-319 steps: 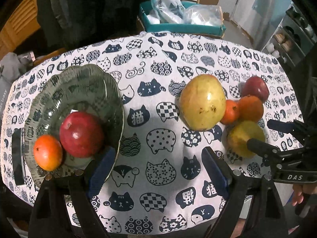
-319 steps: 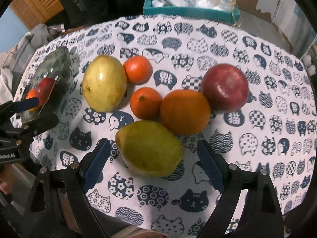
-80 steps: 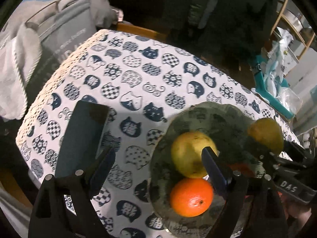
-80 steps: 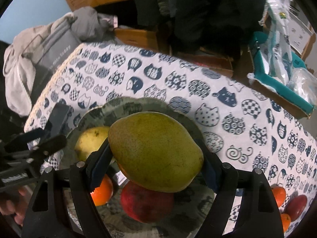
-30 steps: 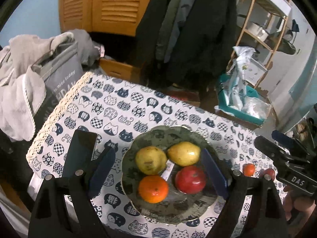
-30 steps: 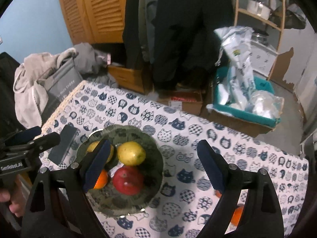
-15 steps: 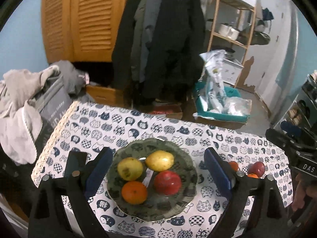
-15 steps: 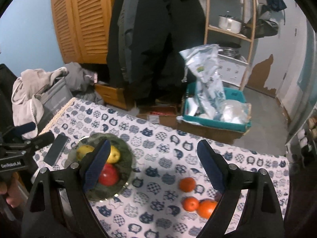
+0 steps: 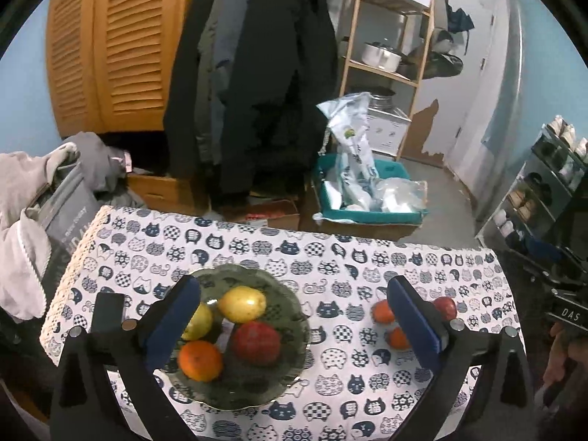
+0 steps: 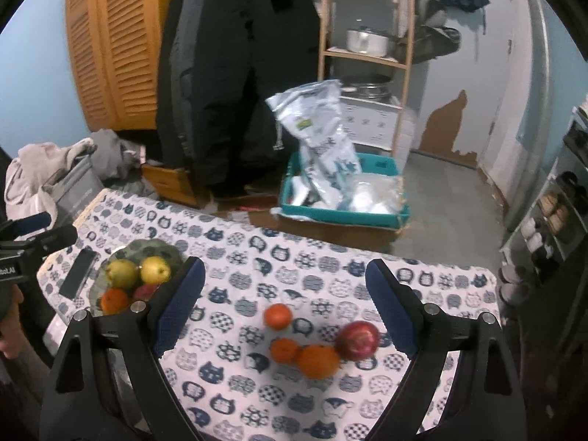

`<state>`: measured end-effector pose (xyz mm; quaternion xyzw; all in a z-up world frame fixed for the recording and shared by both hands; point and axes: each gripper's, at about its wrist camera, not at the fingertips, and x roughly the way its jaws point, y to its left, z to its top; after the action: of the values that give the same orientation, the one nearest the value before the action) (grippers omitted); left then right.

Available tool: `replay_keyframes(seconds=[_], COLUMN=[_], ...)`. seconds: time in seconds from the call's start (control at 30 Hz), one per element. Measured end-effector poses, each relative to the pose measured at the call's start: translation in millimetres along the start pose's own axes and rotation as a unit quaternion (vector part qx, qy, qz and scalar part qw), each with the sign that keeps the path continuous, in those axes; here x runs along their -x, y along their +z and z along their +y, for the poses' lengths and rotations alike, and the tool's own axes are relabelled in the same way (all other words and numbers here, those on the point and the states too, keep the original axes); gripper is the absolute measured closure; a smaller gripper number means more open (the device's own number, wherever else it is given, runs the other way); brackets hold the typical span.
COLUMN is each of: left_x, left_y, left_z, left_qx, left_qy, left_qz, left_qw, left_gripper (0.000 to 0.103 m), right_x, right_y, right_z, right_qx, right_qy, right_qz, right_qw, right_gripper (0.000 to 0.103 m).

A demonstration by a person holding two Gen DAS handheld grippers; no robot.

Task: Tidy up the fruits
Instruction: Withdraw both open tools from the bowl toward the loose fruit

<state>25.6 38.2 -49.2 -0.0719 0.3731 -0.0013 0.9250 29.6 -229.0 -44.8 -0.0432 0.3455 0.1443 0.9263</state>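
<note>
Left gripper (image 9: 294, 325) held high above the table (image 9: 367, 386), jaws spread wide, nothing between the pads; green glass plate (image 9: 290, 316) directly below and ahead, between the two fingers, carrying two yellow-green fruits (image 9: 241, 303), one orange (image 9: 200, 360) and one red fruit (image 9: 256, 338); dark phone (image 9: 106, 308) just left of the plate; right gripper (image 10: 284, 310) likewise spread and empty, raised over the cat-print cloth (image 10: 239, 257); loose fruits below between its fingers: two small tangerines (image 10: 278, 315), a larger orange fruit (image 10: 318, 361) and a red apple (image 10: 357, 335) toward the right finger; plate well off to the left of that gripper
</note>
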Motion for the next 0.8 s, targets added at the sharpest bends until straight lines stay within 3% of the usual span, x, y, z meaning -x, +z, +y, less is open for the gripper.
replay_keyframes(seconds=[0.47, 0.8], left_x=[-15, -53], left_y=[1, -3], left_z=[-64, -89], left_qx=[-0.036, -0.054], left_qy=[-0.034, -0.024], left_qz=[0.023, 0.054], left_qw=[0.9985, 0.9968], left_gripper=[0.001, 0.001], right_x=[9, -16], right_y=[-31, -45], right_z=[-59, -79], right_qx=[-0.042, -0.051], right_qy=[-0.034, -0.056], right_qz=[0.015, 0.05], right_qw=[0.998, 0.996], right_gripper=[0.014, 0.014])
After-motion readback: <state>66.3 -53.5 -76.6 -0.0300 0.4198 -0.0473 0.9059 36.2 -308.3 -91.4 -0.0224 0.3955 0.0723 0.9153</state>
